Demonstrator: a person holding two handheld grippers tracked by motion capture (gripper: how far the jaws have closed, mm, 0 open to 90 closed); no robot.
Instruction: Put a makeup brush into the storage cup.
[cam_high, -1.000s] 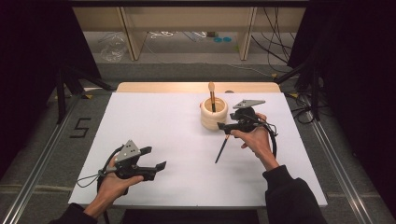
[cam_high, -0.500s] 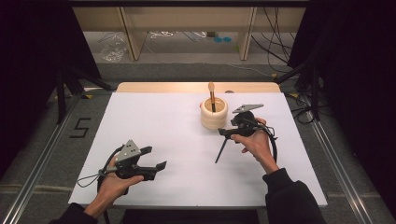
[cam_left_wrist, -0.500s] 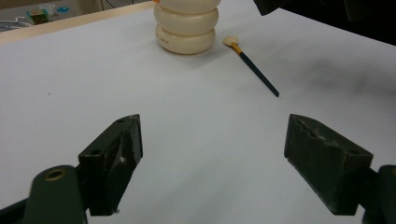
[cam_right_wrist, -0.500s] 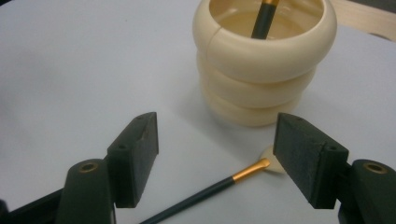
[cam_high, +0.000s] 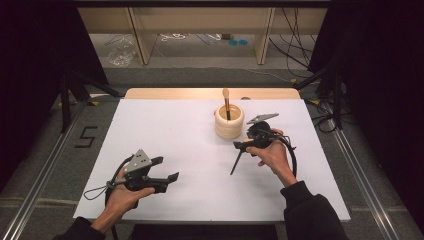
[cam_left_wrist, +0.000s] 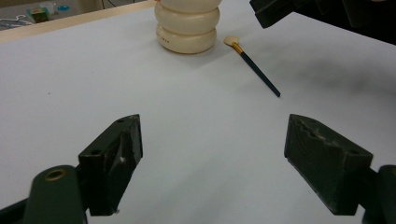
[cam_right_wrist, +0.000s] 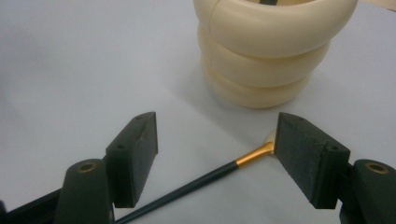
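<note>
Beside the ribbed cream holder (cam_high: 229, 121) the right gripper (cam_high: 245, 145) hangs over a dark-handled paintbrush (cam_high: 237, 161) that lies flat on the white surface (cam_high: 170, 125), and compared with a second ago the hand has barely drifted, settling a touch lower and closer to the person while the brush itself stays exactly where it lay. From the right gripper view the jaws stand wide apart and released, straddling the brush (cam_right_wrist: 205, 175): its gold ferrule (cam_right_wrist: 254, 155) sits just at the inner face of the right-hand pad, the bristle tip tucked behind it, but nothing is pinched yet. A second brush (cam_high: 226, 102) already stands upright in the holder, so this looks like the pick-up for the next one, with the grip still to come. Over on the near left, the left gripper (cam_high: 167, 170) rests in its hand, unmoved from a second ago, jaws spread and empty; its own view looks across bare surface to the holder (cam_left_wrist: 187, 25) and the lying brush (cam_left_wrist: 254, 65). My read: the approach is essentially done, and closing squarely on that thin handle is what counts next, since a skewed pinch could roll it.
</note>
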